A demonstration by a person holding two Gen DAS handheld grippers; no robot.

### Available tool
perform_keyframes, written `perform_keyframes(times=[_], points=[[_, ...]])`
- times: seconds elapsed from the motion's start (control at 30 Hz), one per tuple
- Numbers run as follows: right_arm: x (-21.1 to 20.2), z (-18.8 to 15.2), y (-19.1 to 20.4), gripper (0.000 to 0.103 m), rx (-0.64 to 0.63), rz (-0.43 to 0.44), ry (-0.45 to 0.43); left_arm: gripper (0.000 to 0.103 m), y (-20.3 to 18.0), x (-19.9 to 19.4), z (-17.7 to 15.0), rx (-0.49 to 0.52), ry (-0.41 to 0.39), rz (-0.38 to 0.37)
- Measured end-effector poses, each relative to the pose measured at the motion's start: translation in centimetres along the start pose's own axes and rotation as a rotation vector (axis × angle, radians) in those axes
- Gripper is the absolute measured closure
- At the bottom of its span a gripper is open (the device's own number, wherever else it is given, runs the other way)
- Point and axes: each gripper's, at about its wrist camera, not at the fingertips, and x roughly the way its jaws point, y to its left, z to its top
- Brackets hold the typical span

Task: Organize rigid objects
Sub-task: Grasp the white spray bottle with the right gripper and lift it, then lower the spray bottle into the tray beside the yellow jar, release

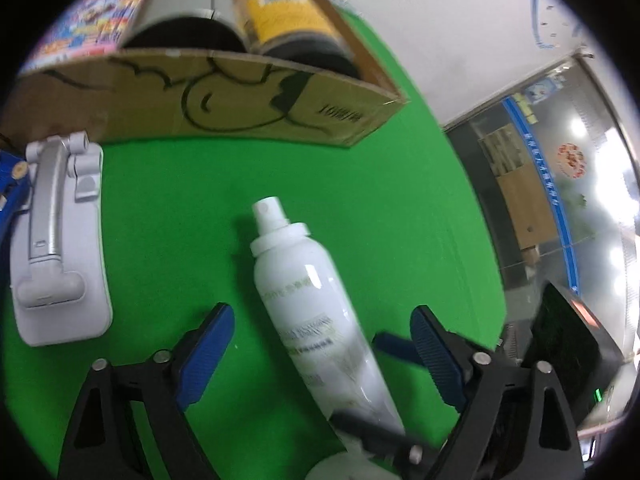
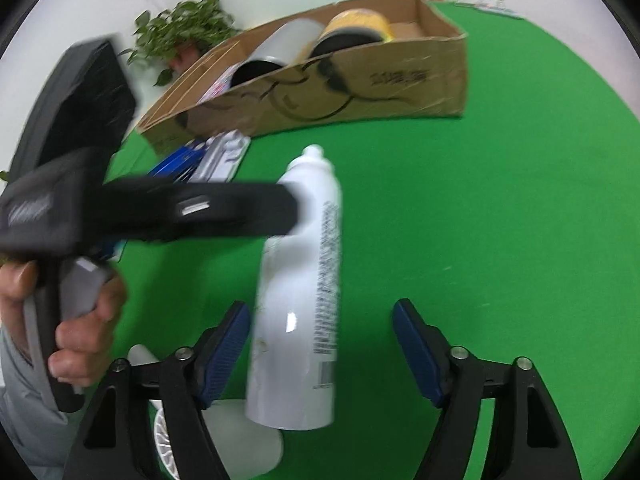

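Now we see the green table with the cardboard box at its far side. Nearer, the white spray bottle lies flat between our left gripper and right gripper — both spread apart, gripping nothing.

White spray bottle lies on green surface, nozzle pointing far, base near. Right tool straddles bottle's near half, jaws apart; left pad just beside bottle, right pad well clear. Left tool's black body reaches in from left, crossing bottle's upper part; hand grips its handle. Cardboard box far, holding grey cylinder and yellow-labelled can. Potted plant far left.
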Motion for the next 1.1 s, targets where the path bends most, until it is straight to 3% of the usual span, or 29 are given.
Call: perform_keyframes(times=[0.03,0.13,0.2,0.27,0.4,0.63,0.83,1.1], points=[[0.3,0.0,0.2,0.039,-0.001,0.013,0.007,0.023,0.2,0.4,0.1,-0.013,0.013,0.012],[1.2,0.3,0.6,0.050,-0.003,0.038,0.014,0.025,0.3,0.3,0.1,-0.029,0.006,0.008],[1.5,0.5,0.6,0.057,0.004,0.045,0.011,0.033,0.1,0.1,0.2,-0.026,0.001,0.031],[1.8,0.6,0.8,0.059,-0.003,0.030,0.007,0.050,-0.1,0.1,0.1,-0.021,0.013,0.051],[1.7,0.5,1.9,0.060,-0.029,-0.022,-0.016,0.052,-0.3,-0.3,-0.2,-0.040,0.001,0.028],[-3.7,2.8,5.0,0.060,-0.110,-0.070,-0.204,0.054,-5.2,-6.9,1.4,0.122,-0.180,0.045],[-8.2,9.3,6.1,0.060,-0.178,-0.112,-0.314,0.056,-9.7,-12.3,6.3,0.233,-0.295,0.038],[-8.5,20.4,3.8,0.060,-0.156,-0.099,-0.258,0.056,-10.7,-12.7,16.1,0.203,-0.296,0.005]])
